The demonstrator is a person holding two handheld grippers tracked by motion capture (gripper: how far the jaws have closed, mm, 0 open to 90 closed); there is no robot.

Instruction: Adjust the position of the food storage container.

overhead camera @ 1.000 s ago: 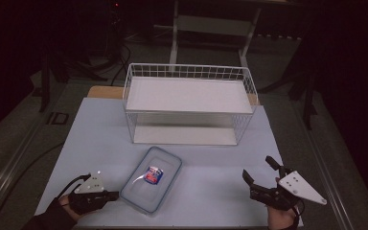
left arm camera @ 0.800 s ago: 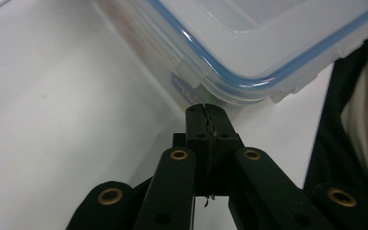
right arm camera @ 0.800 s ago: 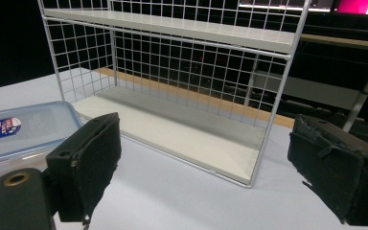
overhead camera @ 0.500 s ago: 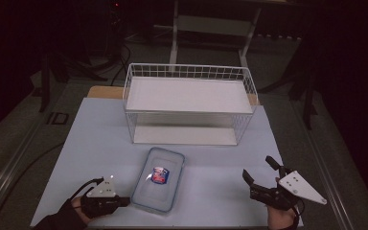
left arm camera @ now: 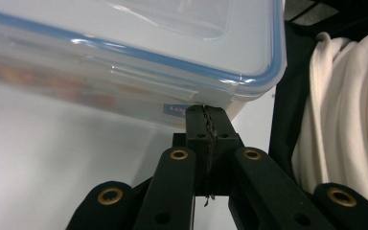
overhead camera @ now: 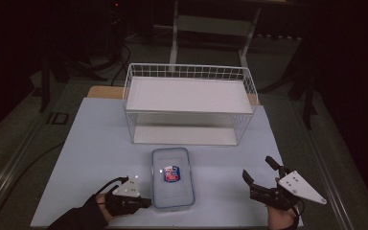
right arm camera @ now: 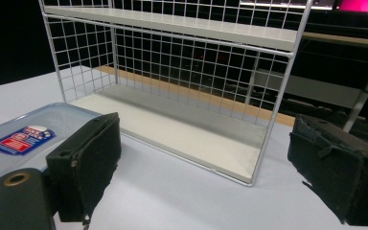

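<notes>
Right now the left gripper [overhead camera: 146, 203] sits at about seven o'clock on the table [overhead camera: 91, 143], its jaws pressed flat together with nothing between them, tips touching the near left corner of the lidded plastic box [overhead camera: 172, 177]. The box lies flat at about six o'clock, just in front of the wire shelf rack [overhead camera: 189, 103]. With only a closed tip against one corner, I'd worry a push spins the box instead of sliding it straight, or the tip slips off the rounded edge and skids past. A hard shove could also drive it into the rack's lower frame. Over at five o'clock the right gripper [overhead camera: 261, 178] hangs with jaws spread wide, holding nothing, well apart from the box, so nothing steadies the far side if it swings.
</notes>
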